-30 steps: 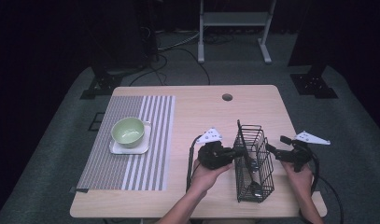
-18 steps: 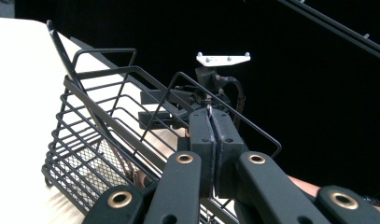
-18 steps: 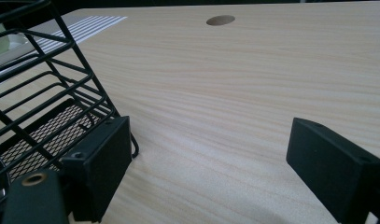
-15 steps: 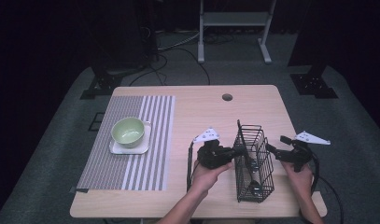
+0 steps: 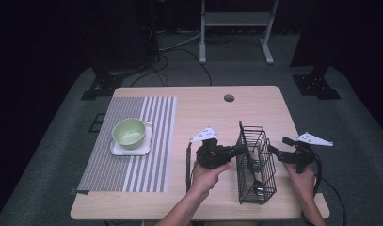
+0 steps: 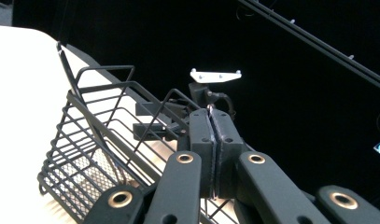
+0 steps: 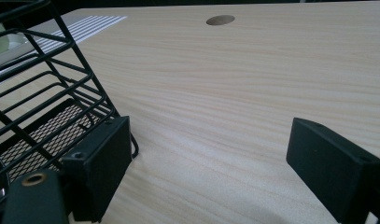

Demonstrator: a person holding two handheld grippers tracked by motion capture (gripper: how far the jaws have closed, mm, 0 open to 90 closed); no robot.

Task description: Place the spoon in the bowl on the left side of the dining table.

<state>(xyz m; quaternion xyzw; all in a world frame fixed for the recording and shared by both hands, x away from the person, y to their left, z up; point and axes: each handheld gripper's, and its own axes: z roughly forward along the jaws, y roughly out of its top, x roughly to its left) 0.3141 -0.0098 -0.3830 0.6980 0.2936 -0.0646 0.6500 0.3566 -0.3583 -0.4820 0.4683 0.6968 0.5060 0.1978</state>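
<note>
From the high view, the black wire basket stands on the pale wooden table, toward its near right part, between the two hands. The left gripper reaches in from the left and meets the basket's upper left rim; the right gripper sits just beside the basket's right wall. Off to the left, a pale green bowl rests on a white square plate on the grey striped placemat.

Over to the left gripper view: its jaws are pressed tight together, pinching a thin wire of the basket's rim between the pads. The right gripper shows beyond the far rim.

And the right gripper view: the jaws stand spread wide with bare table between them, one pad right against the basket's lower corner.
</note>
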